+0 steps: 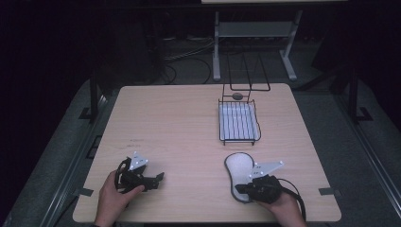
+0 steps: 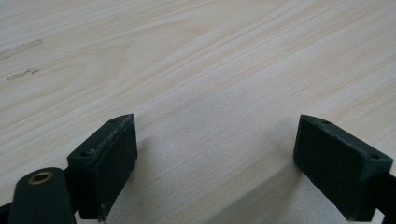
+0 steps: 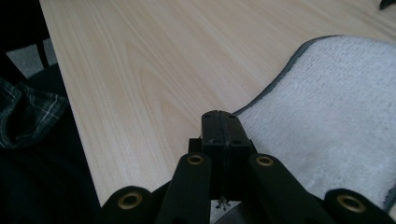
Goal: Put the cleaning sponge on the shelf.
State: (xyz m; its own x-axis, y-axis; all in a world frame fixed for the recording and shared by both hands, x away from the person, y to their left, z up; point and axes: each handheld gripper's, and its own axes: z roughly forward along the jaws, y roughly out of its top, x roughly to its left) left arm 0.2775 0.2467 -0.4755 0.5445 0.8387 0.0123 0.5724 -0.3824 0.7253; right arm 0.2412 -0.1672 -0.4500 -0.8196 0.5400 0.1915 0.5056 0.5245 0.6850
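Left gripper held low at near-left of wooden table, jaws wide apart, nothing between them; bare wood in the gap in left gripper view. Idle, well apart from everything else.

Near-right: grey-edged white cloth pad flat on table, long axis running near-far. Right gripper at pad's near-left edge, jaws pressed together; in right gripper view closed tip sits right at pad's grey border. Cannot tell whether any fabric is pinched between the pads — tip may just rest beside the hem.

Farther right-centre: black wire rack tray with raised wire frame behind, empty of the pad, near but apart from it.

Judged: early stage. Pad not lifted, not moved toward tray. Left to do: secure grip on edge, lift, carry or fold.
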